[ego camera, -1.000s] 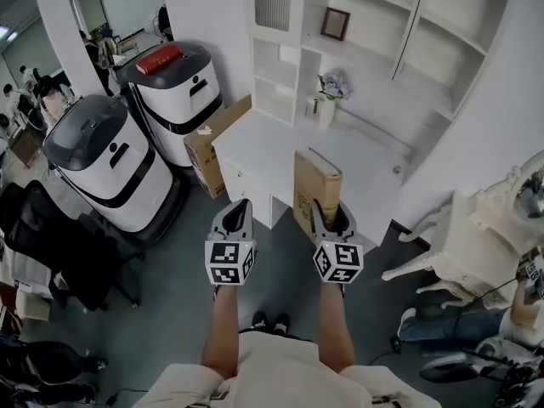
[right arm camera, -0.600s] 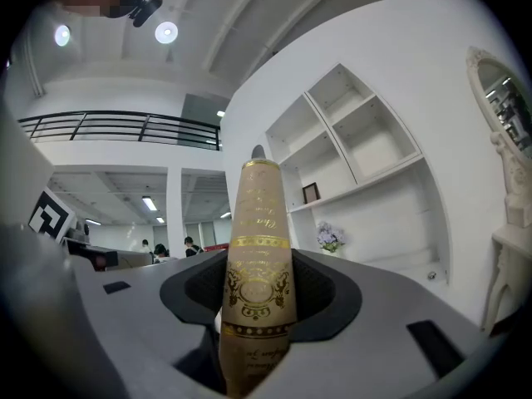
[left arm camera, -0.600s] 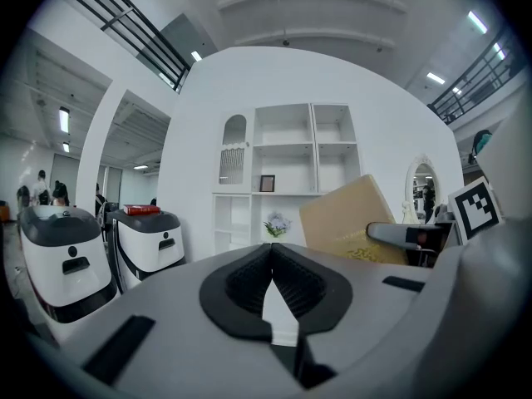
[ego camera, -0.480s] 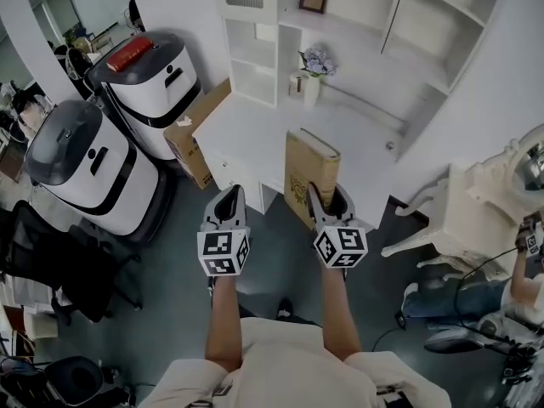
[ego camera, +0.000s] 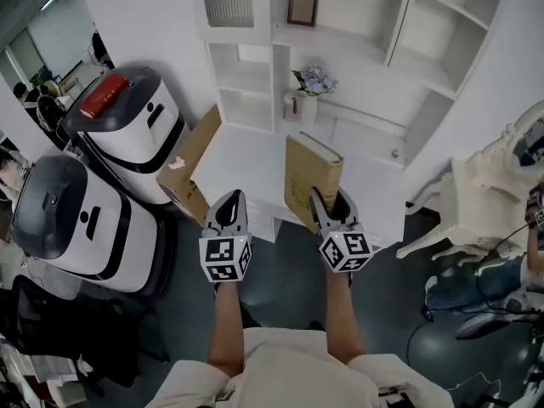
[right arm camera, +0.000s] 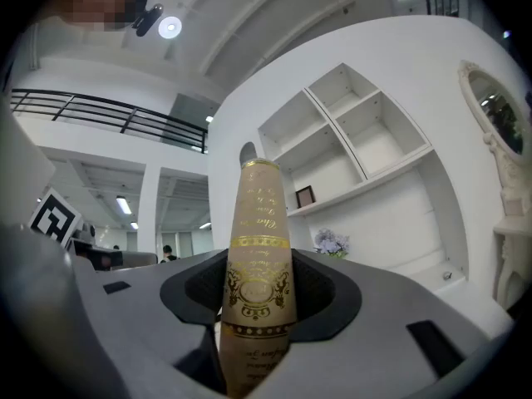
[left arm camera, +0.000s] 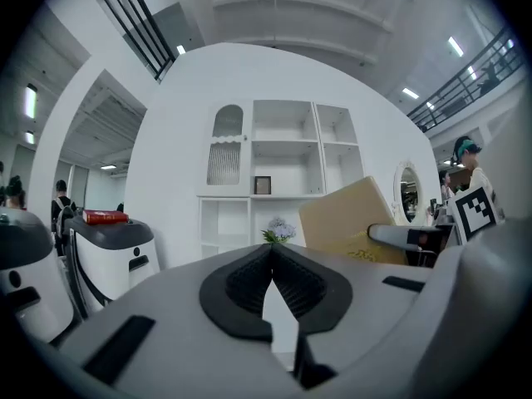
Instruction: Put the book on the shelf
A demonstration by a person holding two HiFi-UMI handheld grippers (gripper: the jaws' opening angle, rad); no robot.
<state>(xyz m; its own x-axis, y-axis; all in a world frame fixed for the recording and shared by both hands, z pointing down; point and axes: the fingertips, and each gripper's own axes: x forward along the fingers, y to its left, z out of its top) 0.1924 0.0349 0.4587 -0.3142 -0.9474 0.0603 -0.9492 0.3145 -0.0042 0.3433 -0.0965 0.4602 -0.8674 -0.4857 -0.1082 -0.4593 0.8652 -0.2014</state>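
We've got the book pinched in our right gripper, standing up in front of the shelf, not on it yet. Our left gripper is closed w/ nothing in it (also in front of the shelf, more to the left). So pick-up's done; left to do, we think: set it on the shelf & let go.

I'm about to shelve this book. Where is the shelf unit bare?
Bare: the desktop right of the flower vase, the right-hand compartments beyond the picture frame, and the cubbies left of the vase. Crowded only around the vase.
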